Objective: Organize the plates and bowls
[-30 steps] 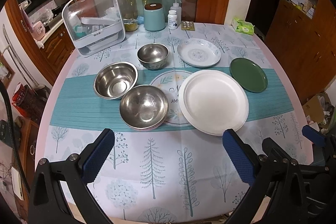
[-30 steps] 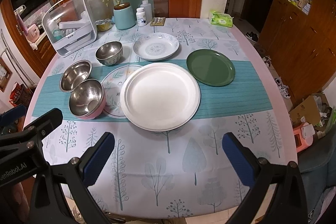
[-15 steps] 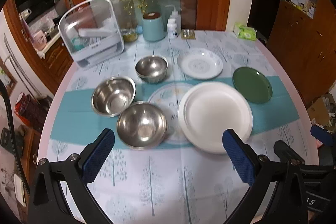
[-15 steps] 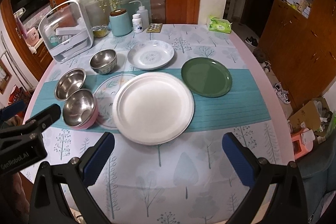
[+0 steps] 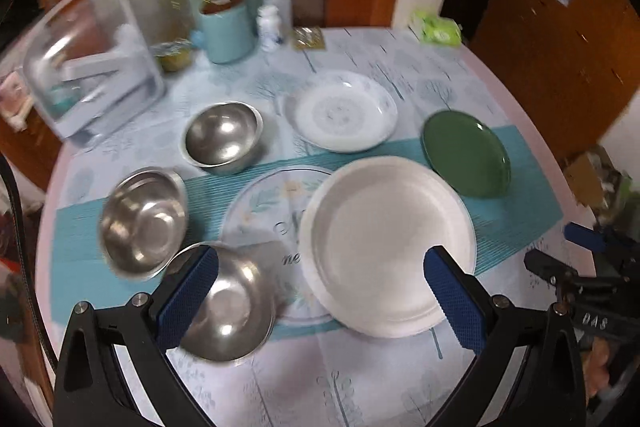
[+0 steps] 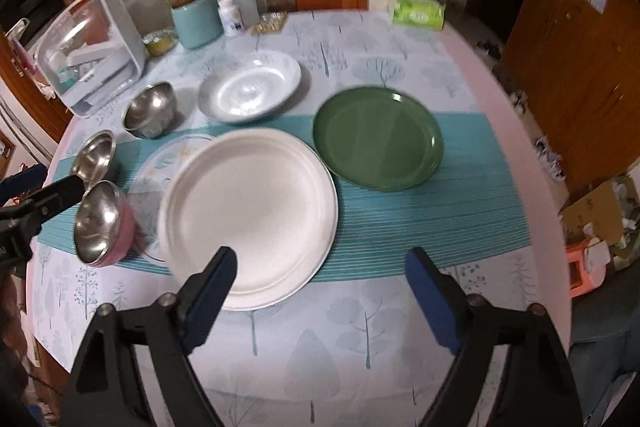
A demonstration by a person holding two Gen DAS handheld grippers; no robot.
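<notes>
Three steel bowls stand on the table's left: a near one with a pink outside (image 5: 228, 301) (image 6: 100, 223), a middle one (image 5: 142, 223) (image 6: 94, 157) and a far one (image 5: 222, 137) (image 6: 150, 111). A large white plate (image 5: 390, 247) (image 6: 250, 215) lies in the middle, a patterned white plate (image 5: 342, 117) (image 6: 250, 91) behind it, a green plate (image 5: 466, 153) (image 6: 378, 139) to the right. My left gripper (image 5: 320, 301) is open and empty above the near bowl and white plate. My right gripper (image 6: 320, 301) is open and empty over the white plate's near edge.
A white lidded container (image 5: 92, 67) (image 6: 90, 55) stands at the back left. A teal canister (image 5: 226, 31) (image 6: 196, 21), bottles (image 6: 236, 11) and a green tissue pack (image 5: 436, 31) (image 6: 418, 13) stand along the far edge. Wooden cabinets (image 6: 572, 67) rise on the right.
Both grippers have moved forward over the table towards the dishes, which now look larger and closer. Both stay open. No dish has moved.
</notes>
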